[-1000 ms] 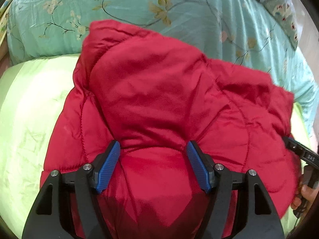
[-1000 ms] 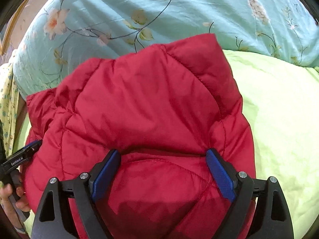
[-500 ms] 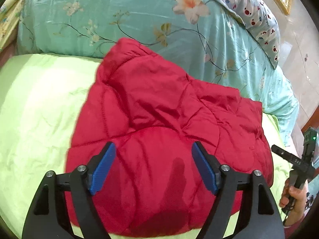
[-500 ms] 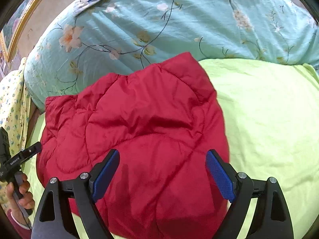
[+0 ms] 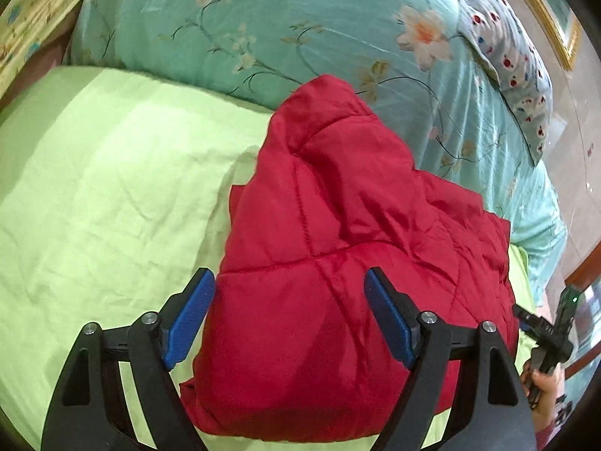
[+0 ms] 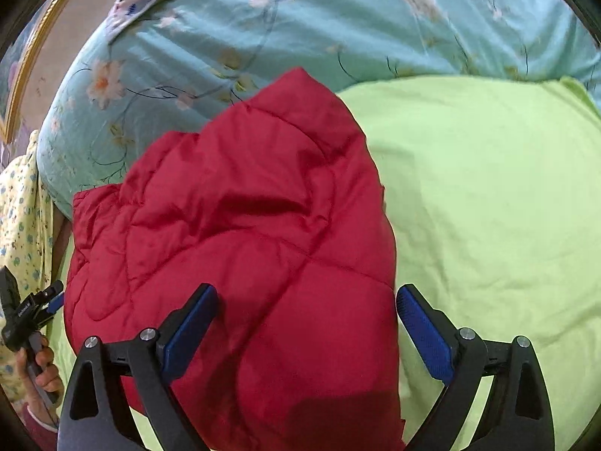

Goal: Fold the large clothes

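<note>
A red quilted puffer jacket point(image 5: 338, 255) lies folded into a thick bundle on the light green bed sheet point(image 5: 105, 195); it also shows in the right wrist view point(image 6: 240, 248). My left gripper point(image 5: 289, 315) is open and empty, held above the jacket's near part. My right gripper point(image 6: 306, 327) is open and empty, above the jacket's near right edge. The right gripper shows at the right edge of the left wrist view point(image 5: 544, 334), and the left gripper at the left edge of the right wrist view point(image 6: 26, 315).
A teal floral quilt point(image 5: 300, 26) is piled behind the jacket, also in the right wrist view point(image 6: 300, 26). A dotted pillow point(image 5: 507, 56) lies at the far right. Yellow floral fabric point(image 6: 18, 233) hangs at the left. Green sheet point(image 6: 488, 206) spreads to the right.
Both grippers have pulled back and up from the jacket, so more of the bed and quilt shows. The jacket rests on the sheet as a folded bundle.
</note>
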`<state>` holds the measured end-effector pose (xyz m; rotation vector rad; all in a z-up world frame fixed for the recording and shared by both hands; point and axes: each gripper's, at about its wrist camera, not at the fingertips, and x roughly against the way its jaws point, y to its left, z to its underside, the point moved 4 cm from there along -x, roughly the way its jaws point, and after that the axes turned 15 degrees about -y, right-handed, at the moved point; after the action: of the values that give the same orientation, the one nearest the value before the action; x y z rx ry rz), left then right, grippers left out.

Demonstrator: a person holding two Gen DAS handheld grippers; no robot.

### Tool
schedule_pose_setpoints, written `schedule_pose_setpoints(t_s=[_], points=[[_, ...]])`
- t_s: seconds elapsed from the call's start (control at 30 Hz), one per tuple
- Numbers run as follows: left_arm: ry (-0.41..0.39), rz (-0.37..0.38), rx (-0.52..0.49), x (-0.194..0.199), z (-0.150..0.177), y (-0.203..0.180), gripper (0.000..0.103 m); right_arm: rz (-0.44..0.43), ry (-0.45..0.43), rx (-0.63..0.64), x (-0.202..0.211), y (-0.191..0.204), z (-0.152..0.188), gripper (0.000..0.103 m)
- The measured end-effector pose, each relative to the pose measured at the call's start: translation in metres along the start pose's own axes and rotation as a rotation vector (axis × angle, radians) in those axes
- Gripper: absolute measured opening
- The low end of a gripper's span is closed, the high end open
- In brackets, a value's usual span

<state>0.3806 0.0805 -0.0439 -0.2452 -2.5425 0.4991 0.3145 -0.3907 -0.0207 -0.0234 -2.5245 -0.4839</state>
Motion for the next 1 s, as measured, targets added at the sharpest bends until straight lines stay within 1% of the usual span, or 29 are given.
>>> schedule_pose_setpoints(t_s=[0.1,0.2,0.37,0.47,0.57,0.67,0.73,0.83,1.0], points=[[0.015,0.001,0.038,-0.005,0.005,0.010,0.082,-0.007,0.007,-0.030,-0.002,-0.006,0.001,0.097],[0.028,0.016,0.069,-0.010,0.008,0.016,0.082,-0.004,0.004,-0.034,-0.002,-0.008,0.000,0.097],[0.043,0.041,0.088,-0.019,0.008,0.018,0.085,-0.017,0.011,-0.047,-0.006,-0.011,0.001,0.098],[0.069,0.067,0.097,-0.030,0.007,0.016,0.086,-0.037,0.028,-0.071,-0.013,-0.016,0.003,0.100],[0.098,0.107,0.128,-0.040,0.008,0.016,0.087,-0.071,0.047,-0.110,-0.019,-0.021,0.005,0.101],[0.114,0.138,0.167,-0.048,0.010,0.019,0.090,-0.113,0.068,-0.172,-0.026,-0.027,0.007,0.102],[0.123,0.149,0.188,-0.052,0.013,0.021,0.095,-0.147,0.088,-0.220,-0.032,-0.030,0.009,0.102],[0.144,0.170,0.221,-0.059,0.016,0.023,0.099,-0.189,0.112,-0.262,-0.038,-0.031,0.011,0.102],[0.189,0.207,0.267,-0.068,0.018,0.023,0.100,-0.252,0.159,-0.305,-0.051,-0.028,0.015,0.103]])
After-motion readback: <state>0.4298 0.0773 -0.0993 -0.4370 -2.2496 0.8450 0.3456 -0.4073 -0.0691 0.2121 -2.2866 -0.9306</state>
